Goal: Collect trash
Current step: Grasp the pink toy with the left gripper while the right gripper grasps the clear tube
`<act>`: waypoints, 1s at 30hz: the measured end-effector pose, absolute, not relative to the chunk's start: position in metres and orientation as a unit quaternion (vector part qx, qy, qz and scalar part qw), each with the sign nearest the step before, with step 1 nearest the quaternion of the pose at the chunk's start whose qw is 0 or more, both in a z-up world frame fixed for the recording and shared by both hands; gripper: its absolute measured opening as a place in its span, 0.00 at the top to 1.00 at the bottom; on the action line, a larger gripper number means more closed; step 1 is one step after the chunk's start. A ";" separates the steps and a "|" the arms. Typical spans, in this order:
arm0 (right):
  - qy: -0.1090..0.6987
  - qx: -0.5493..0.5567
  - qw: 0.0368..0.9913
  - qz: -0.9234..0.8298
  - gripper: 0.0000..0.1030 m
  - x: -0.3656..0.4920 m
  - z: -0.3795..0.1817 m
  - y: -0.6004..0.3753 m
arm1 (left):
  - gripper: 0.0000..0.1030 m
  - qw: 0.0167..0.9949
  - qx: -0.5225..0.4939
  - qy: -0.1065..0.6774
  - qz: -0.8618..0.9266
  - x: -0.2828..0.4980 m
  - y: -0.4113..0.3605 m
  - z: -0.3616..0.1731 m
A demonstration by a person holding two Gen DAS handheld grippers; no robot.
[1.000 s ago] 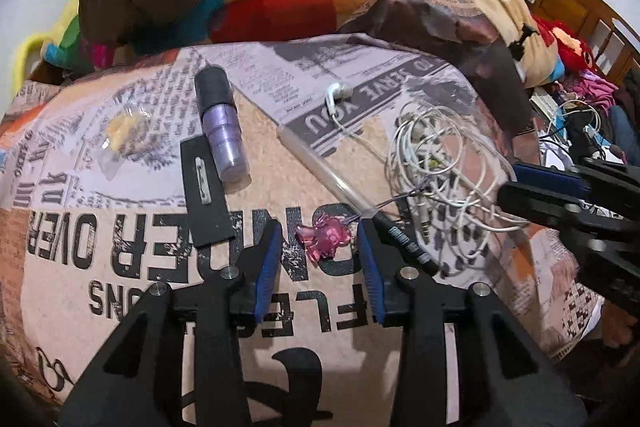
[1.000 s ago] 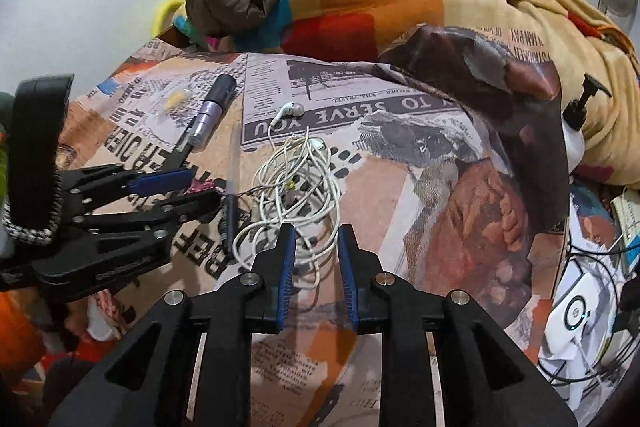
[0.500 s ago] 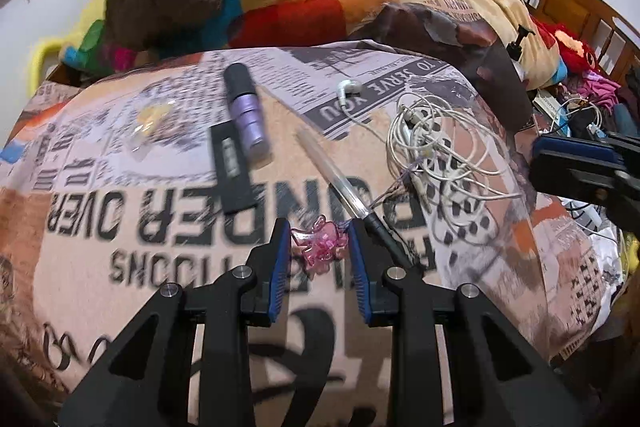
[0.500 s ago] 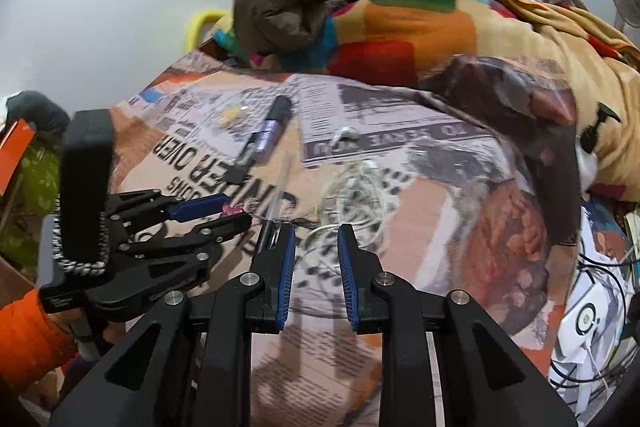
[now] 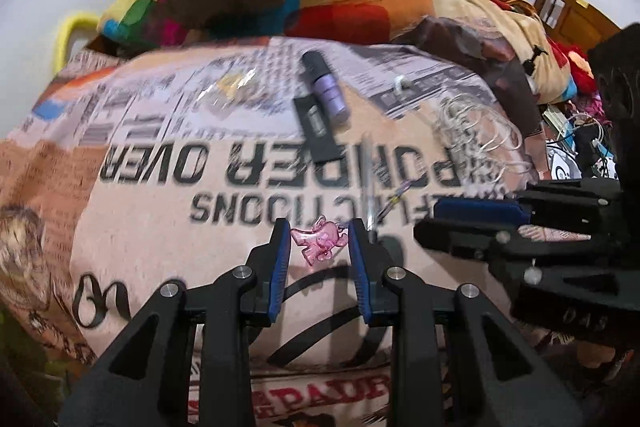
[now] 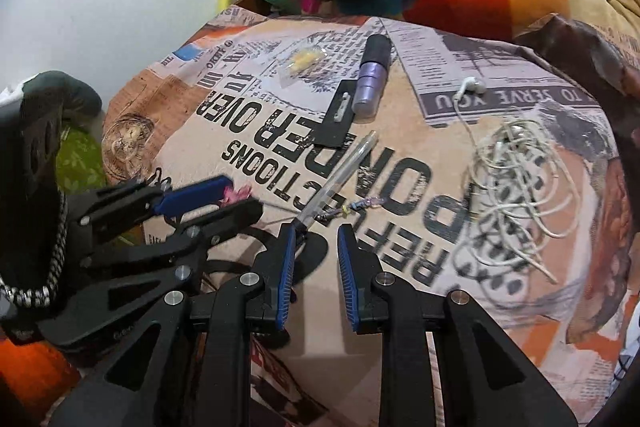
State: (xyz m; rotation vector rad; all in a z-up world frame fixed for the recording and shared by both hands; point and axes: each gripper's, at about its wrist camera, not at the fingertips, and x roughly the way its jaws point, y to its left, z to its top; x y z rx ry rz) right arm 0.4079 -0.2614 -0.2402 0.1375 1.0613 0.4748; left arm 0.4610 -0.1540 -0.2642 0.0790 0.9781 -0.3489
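Left gripper clamps a pink charm near the bed's front edge; right gripper narrowly open, w/ nothing between.

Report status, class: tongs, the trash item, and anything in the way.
Left tongs shut on pink charm, lifted off the bedsheet. Right tongs narrowly parted, empty. Clear pen and tangled earphone cable lie close by.

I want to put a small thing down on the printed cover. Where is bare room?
Free: the printed cover between the clear pen and the white cable tangle; also left of the yellow wrapper. Crowded: around the purple tube and black card.
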 end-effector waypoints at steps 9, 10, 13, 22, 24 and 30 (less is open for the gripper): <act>0.516 0.089 0.835 0.172 0.81 0.448 -0.250 -0.249 | 0.72 0.862 0.025 0.478 -0.169 0.453 -0.138 -0.283; 0.519 0.086 0.835 0.164 0.81 0.450 -0.252 -0.247 | 0.72 0.863 0.025 0.476 -0.169 0.452 -0.138 -0.284; 0.511 0.071 0.844 0.145 0.81 0.452 -0.255 -0.240 | 0.72 0.864 0.017 0.473 -0.173 0.453 -0.138 -0.284; 0.495 0.041 0.857 0.135 0.89 0.446 -0.254 -0.238 | 0.72 0.864 0.002 0.473 -0.173 0.455 -0.136 -0.283; 0.503 0.063 0.851 0.139 0.92 0.446 -0.252 -0.249 | 0.72 0.864 -0.002 0.473 -0.174 0.454 -0.136 -0.280; 0.488 0.069 0.860 0.129 0.93 0.437 -0.233 -0.270 | 0.72 0.870 -0.005 0.460 -0.175 0.450 -0.140 -0.260</act>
